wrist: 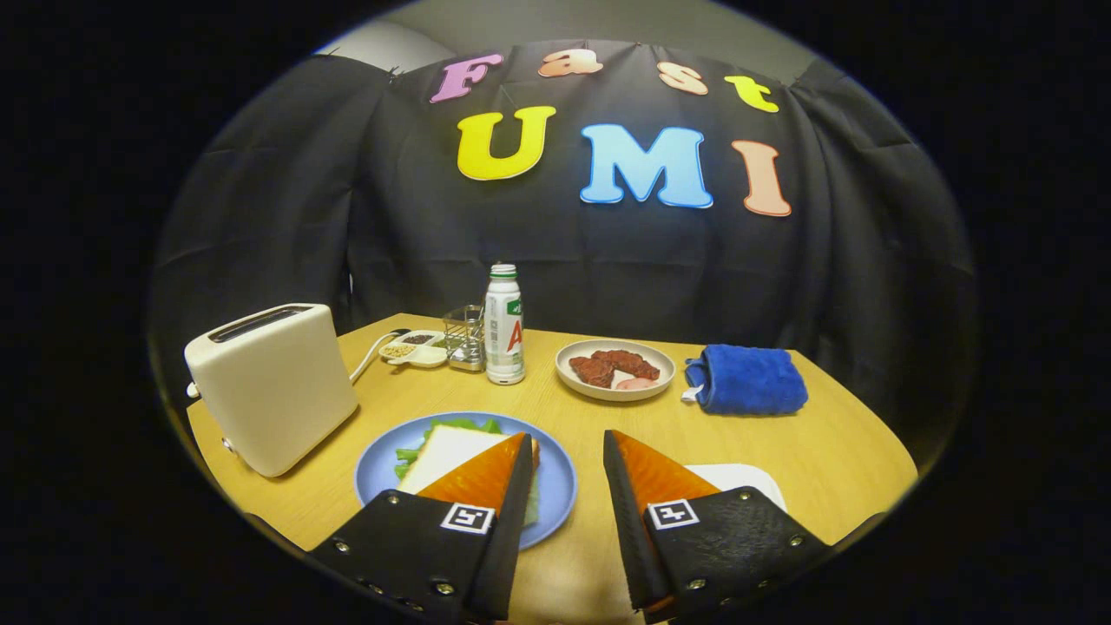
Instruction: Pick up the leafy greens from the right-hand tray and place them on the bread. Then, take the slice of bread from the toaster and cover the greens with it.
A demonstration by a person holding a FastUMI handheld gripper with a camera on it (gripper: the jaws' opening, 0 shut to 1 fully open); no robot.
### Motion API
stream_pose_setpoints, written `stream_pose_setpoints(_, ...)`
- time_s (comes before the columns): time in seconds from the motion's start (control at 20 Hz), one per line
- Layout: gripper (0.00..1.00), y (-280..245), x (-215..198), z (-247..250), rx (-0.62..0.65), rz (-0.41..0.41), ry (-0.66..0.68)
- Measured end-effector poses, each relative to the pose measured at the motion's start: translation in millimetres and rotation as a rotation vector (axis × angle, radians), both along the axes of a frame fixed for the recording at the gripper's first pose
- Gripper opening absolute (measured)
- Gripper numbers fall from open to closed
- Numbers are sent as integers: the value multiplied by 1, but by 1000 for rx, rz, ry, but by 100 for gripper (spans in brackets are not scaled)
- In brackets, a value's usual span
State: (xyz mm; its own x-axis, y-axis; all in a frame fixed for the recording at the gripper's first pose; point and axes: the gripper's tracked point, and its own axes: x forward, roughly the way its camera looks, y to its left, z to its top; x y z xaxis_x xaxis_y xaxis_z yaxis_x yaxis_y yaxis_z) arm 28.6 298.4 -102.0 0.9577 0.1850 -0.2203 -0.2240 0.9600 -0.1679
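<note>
Your gripper [568, 443] is wide open, holding nothing, fingers above the table [781, 443]. The bread [447, 451] lies on the greens [451, 427] on the blue plate [555, 486], partly under your left finger. The toaster [269, 386] stands left of the plate.

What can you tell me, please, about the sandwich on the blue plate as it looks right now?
The sandwich lies flat on the blue plate, just ahead of the gripper. A pale, square slice of white bread forms its top, and leafy greens poke out from under its far and left edges. The near right corner is hidden behind one finger, so contact there cannot be judged. The jaws stand open, gripping nothing. The toaster stands to the left of the plate.
</note>
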Motion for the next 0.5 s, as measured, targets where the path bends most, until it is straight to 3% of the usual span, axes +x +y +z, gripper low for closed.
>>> stream_pose_setpoints(0.3,50,-75,-8,41,18,-37,-140)
stream_pose_setpoints(0.5,50,-111,-7,47,8,-47,-157)
